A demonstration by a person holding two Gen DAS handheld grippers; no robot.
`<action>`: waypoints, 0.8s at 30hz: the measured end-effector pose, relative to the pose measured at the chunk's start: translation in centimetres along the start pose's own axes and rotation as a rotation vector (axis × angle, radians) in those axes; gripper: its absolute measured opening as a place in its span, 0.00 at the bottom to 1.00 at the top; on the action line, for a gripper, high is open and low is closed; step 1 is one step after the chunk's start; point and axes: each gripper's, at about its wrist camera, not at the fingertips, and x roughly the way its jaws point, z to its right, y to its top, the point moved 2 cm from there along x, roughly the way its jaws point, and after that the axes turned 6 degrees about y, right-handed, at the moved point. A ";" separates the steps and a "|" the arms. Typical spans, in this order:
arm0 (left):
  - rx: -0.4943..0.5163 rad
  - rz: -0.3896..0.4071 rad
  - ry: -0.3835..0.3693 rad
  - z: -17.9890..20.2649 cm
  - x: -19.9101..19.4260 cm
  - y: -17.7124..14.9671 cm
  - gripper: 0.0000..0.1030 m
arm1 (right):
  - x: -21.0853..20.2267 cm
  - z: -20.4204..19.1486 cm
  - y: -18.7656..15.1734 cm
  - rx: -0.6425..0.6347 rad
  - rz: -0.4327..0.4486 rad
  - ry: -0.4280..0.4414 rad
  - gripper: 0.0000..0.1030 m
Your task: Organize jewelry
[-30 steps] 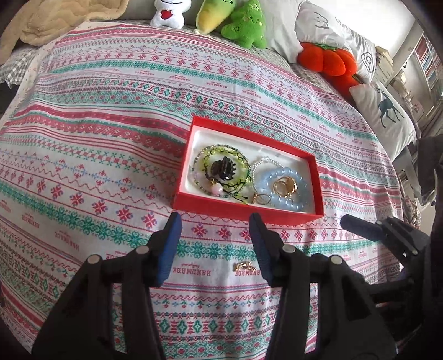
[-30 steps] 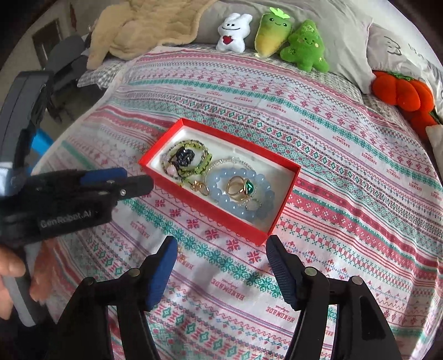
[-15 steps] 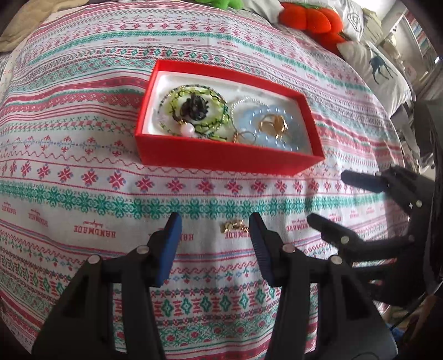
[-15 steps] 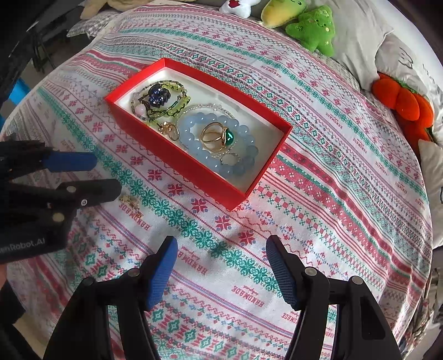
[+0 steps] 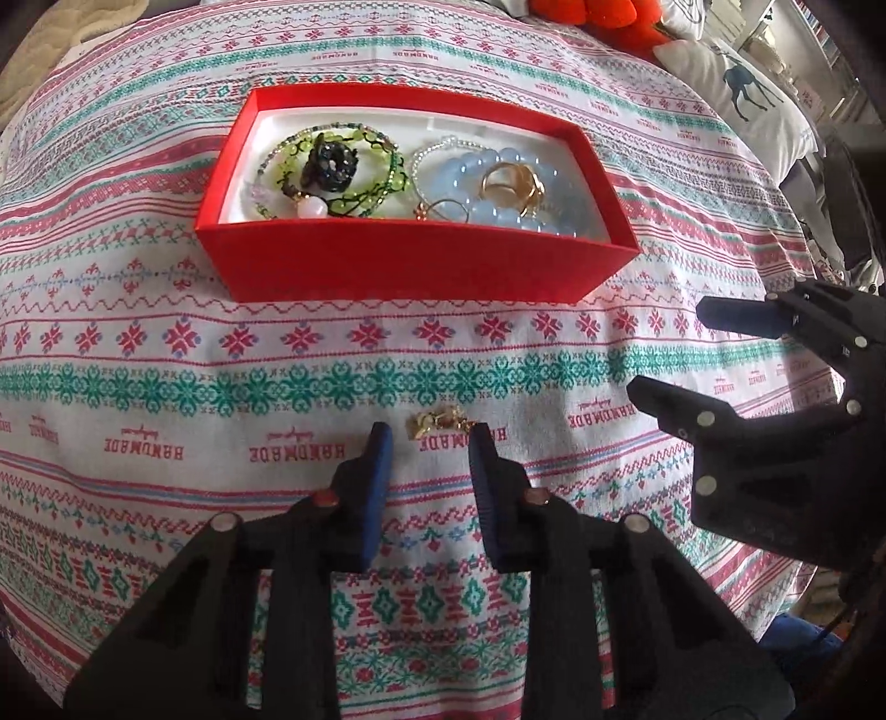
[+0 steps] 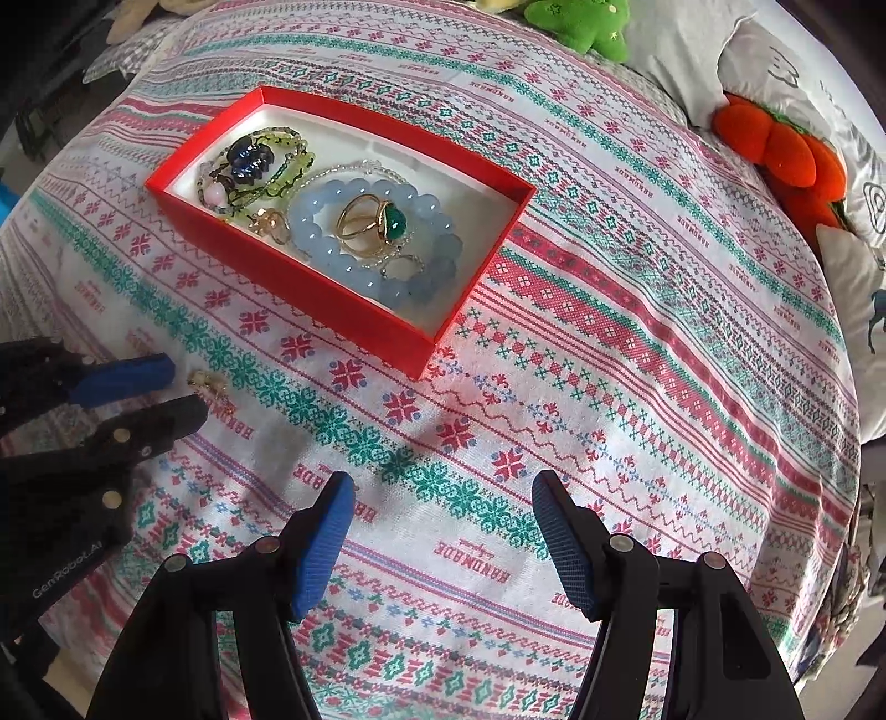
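A small gold jewelry piece (image 5: pixel 440 422) lies on the patterned bedspread in front of the red box (image 5: pixel 415 266). My left gripper (image 5: pixel 429 437) points down at it, its jaws closing. The piece sits just beyond and between the blue fingertips (image 5: pixel 379 443), which are not pressing on it. In the right wrist view the left gripper (image 6: pixel 185 387) flanks the same gold piece (image 6: pixel 207 385). The red box (image 6: pixel 310 288) holds a green bead bracelet (image 6: pixel 277 160), a blue bead bracelet (image 6: pixel 315 232) and gold rings (image 6: pixel 365 221). My right gripper (image 6: pixel 443 493) stands open over bare cloth.
Orange plush pumpkins (image 6: pixel 786 149) and a green plush toy (image 6: pixel 581 22) lie at the bed's far side beside pillows (image 5: pixel 742 94). The right gripper (image 5: pixel 673 351) hovers to the right of the left one. A beige blanket (image 5: pixel 50 44) is at the far left.
My left gripper came down closer to the gold piece and its jaws narrowed around it. The right gripper tipped down and sank a little, still wide.
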 end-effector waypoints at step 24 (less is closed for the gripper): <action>-0.001 0.043 0.075 -1.5 0.5 0.9 0.05 | -1.2 -3.2 0.1 -0.134 0.087 0.070 0.65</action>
